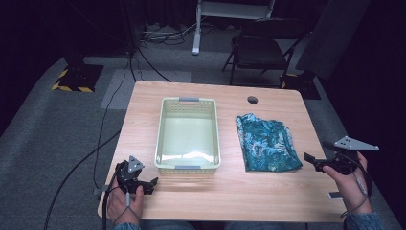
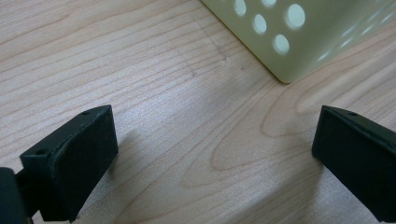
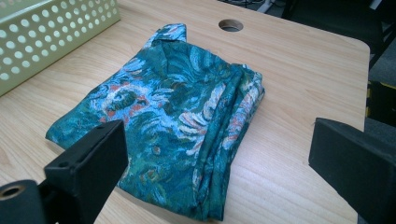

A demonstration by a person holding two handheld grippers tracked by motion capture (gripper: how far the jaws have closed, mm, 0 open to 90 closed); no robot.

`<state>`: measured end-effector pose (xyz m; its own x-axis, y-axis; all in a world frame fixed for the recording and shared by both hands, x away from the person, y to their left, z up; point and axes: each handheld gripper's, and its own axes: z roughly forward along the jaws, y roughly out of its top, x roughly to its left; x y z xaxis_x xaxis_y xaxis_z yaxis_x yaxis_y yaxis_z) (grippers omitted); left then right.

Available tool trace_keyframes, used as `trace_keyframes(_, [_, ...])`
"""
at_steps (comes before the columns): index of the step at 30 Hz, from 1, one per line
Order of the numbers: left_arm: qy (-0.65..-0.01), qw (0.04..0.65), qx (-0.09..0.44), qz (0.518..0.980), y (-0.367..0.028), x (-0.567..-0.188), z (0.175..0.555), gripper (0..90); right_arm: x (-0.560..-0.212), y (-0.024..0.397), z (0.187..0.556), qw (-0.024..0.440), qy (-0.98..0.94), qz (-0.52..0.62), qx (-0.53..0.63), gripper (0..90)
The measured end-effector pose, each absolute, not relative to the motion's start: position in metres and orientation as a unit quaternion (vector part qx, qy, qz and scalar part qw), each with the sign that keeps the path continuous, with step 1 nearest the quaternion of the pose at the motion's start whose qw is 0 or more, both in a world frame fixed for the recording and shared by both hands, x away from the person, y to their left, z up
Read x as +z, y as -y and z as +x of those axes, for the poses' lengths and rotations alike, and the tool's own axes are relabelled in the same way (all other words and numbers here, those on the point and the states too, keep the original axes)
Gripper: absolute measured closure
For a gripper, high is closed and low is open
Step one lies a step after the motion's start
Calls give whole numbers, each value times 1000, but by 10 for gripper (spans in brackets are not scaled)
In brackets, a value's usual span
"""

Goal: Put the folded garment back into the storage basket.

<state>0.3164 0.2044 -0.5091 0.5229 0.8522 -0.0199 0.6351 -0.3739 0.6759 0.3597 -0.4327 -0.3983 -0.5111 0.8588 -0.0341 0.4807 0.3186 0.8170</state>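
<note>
At the near left corner of a wooden table (image 1: 143, 110), the left gripper (image 1: 154, 182) rests low in a person's hand, its black jaws spread wide with nothing but bare wood grain between them. It points toward the near left corner of the basket (image 2: 299, 42), apparently parked there so it can steady that corner when needed.

At the table's centre sits the pale green plastic basket (image 1: 163, 139), long sides running away from the person, perforated walls and grey handle grips at both short ends. It holds nothing, and stands squarely within reach of both hands, which suggests it is waiting to receive the cloth.

Just to its right, apart from the basket wall, lies the folded cloth (image 1: 267, 142), teal with a blue, white and coral floral print, folded into a neat rectangle with its layered edges on the far right side.

At the right edge, the right gripper (image 1: 310, 158) hovers beside the cloth's near right corner, jaws wide apart and holding nothing, lined up on the bundle (image 3: 173, 116) as if judging where to pinch the stacked folds.

No brand, label or legible writing can be made out on the basket, the cloth or the grippers.
</note>
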Motion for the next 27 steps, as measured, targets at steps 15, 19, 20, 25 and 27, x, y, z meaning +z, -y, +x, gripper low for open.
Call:
trace_keyframes(15, [-461,320,169,810,-204,-509,316,3,-387,417,379,238,-782,415,400,47])
trace_keyframes(19, [-461,320,169,810,-204,-509,316,3,-385,414,385,234,-780,417,404,46])
trace_keyframes(20, [-461,320,169,810,-204,-509,316,3,-385,413,387,234,-779,416,405,46])
trace_keyframes(25, [-461,320,169,810,-204,-509,316,3,-384,405,392,232,-778,415,410,43])
trace_keyframes(27, [-461,320,169,810,-204,-509,316,3,-383,401,394,231,-779,414,410,40])
